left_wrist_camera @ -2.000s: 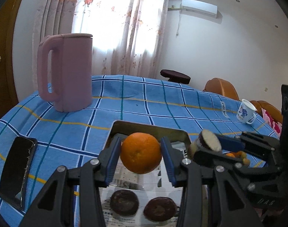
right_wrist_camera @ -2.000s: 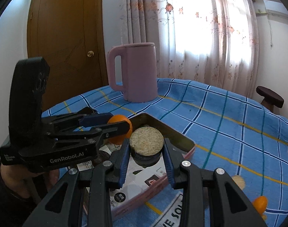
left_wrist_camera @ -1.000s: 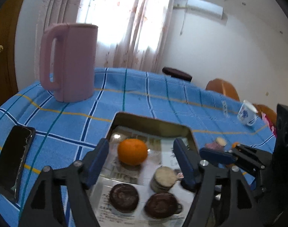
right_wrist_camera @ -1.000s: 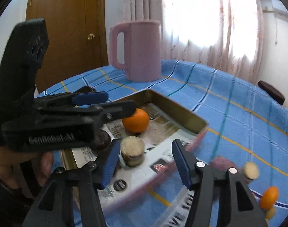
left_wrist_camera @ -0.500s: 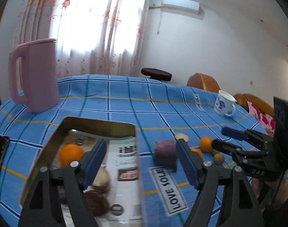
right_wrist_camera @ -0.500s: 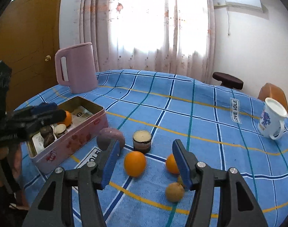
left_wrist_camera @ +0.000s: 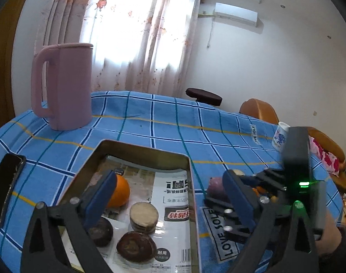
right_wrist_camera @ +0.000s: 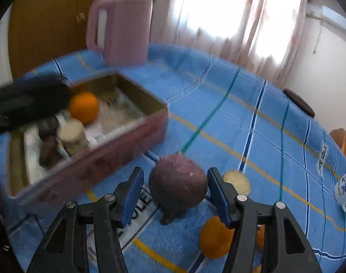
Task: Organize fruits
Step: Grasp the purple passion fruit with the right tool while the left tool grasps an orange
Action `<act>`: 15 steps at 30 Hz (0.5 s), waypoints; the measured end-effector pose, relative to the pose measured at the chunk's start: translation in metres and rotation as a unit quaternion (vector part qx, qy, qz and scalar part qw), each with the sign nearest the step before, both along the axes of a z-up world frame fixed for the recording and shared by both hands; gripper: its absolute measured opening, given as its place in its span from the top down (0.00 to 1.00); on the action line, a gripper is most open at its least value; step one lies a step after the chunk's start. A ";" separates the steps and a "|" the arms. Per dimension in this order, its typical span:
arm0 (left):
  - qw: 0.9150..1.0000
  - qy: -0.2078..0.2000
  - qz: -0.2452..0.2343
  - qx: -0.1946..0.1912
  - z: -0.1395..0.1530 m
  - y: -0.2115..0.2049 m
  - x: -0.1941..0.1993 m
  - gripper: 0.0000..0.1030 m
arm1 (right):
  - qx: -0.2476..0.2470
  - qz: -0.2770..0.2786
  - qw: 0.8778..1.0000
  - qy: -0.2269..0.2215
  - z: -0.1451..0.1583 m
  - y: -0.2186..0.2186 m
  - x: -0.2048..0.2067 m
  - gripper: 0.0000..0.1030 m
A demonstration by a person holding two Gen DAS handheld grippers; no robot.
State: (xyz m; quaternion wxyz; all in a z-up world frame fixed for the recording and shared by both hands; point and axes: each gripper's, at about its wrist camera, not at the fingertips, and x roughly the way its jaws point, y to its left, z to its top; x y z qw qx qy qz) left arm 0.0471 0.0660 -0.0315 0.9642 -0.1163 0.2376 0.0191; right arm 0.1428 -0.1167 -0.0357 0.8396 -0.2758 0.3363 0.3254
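Note:
A metal tin [left_wrist_camera: 148, 153] lined with newspaper holds an orange [left_wrist_camera: 119, 193], a pale-topped round fruit [left_wrist_camera: 143, 215] and two dark round fruits [left_wrist_camera: 135, 246]. My left gripper [left_wrist_camera: 170, 202] is open and empty above the tin's front right part. My right gripper [right_wrist_camera: 175, 193] is open, its blue pads on either side of a purple round fruit [right_wrist_camera: 178, 183] on the cloth, apart from it. The tin [right_wrist_camera: 127, 134] lies to its left. An orange [right_wrist_camera: 215, 236] and a pale fruit [right_wrist_camera: 237, 180] lie to the right. The right gripper also shows in the left wrist view [left_wrist_camera: 252, 186].
A pink jug [left_wrist_camera: 63, 84] stands at the back left on the blue checked tablecloth [left_wrist_camera: 173, 122]. A black phone [left_wrist_camera: 4, 190] lies at the left edge. A white patterned mug [left_wrist_camera: 280, 135] stands at the right. Chairs stand behind the table.
Both grippers let go of their fruits in the tin. The left one swung right, then back over the tin. The right one moved to the purple fruit on the cloth.

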 end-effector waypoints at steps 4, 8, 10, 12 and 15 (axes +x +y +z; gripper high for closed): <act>1.000 -0.001 -0.013 0.003 0.000 -0.010 0.001 0.07 | 0.047 -0.007 0.999 -0.010 0.013 -0.015 -0.005 0.48; 0.999 -0.001 -0.040 0.012 0.005 -0.032 0.004 0.07 | 0.116 -0.046 0.991 -0.038 0.037 -0.056 -0.017 0.48; 0.998 0.002 -0.056 0.018 0.006 -0.046 0.009 0.07 | 0.139 -0.074 0.986 -0.052 0.047 -0.081 -0.020 0.48; 0.997 0.010 -0.078 0.025 0.005 -0.063 0.017 0.07 | 0.150 -0.103 0.981 -0.066 0.054 -0.105 -0.022 0.48; 0.993 0.033 -0.108 0.033 -0.002 -0.089 0.032 0.07 | 0.157 -0.136 0.975 -0.076 0.058 -0.126 -0.016 0.48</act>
